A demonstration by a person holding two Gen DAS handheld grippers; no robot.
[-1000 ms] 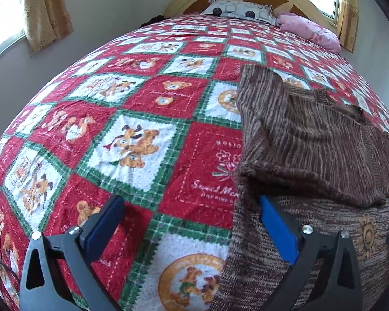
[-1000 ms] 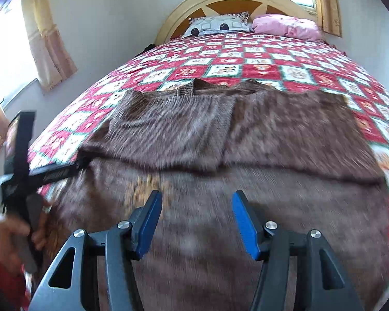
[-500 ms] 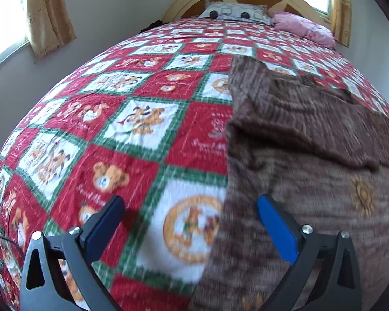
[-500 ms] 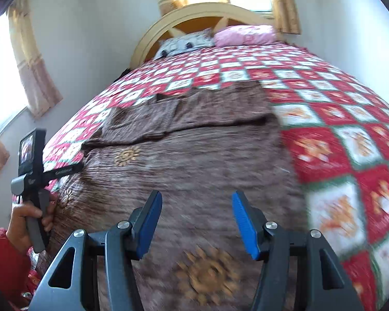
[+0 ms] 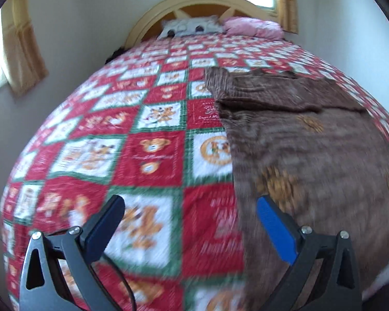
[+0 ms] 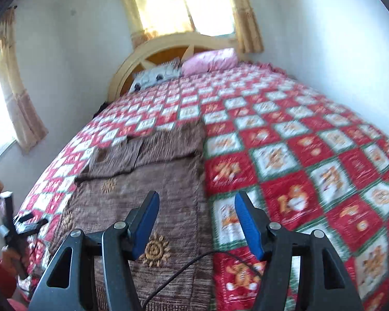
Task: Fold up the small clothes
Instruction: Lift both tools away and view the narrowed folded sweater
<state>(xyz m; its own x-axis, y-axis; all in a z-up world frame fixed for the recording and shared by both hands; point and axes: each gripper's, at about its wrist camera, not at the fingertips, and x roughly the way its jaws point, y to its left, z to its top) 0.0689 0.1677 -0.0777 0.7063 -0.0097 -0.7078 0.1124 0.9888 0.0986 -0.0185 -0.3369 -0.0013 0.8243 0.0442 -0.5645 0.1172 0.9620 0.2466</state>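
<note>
Both the left gripper (image 5: 189,220) and right gripper (image 6: 197,223) hang spread and empty above the brown sweater's (image 6: 147,194) near edges on the bed (image 6: 311,155).

My left gripper (image 5: 189,223) now sits further back toward the foot end of the brown garment (image 5: 311,155), straddling its left edge; my right gripper (image 6: 197,223) has swung out over its right edge.

A brown knit garment (image 5: 311,155) with orange sun motifs lies flat on the bed, its top folded down.
</note>
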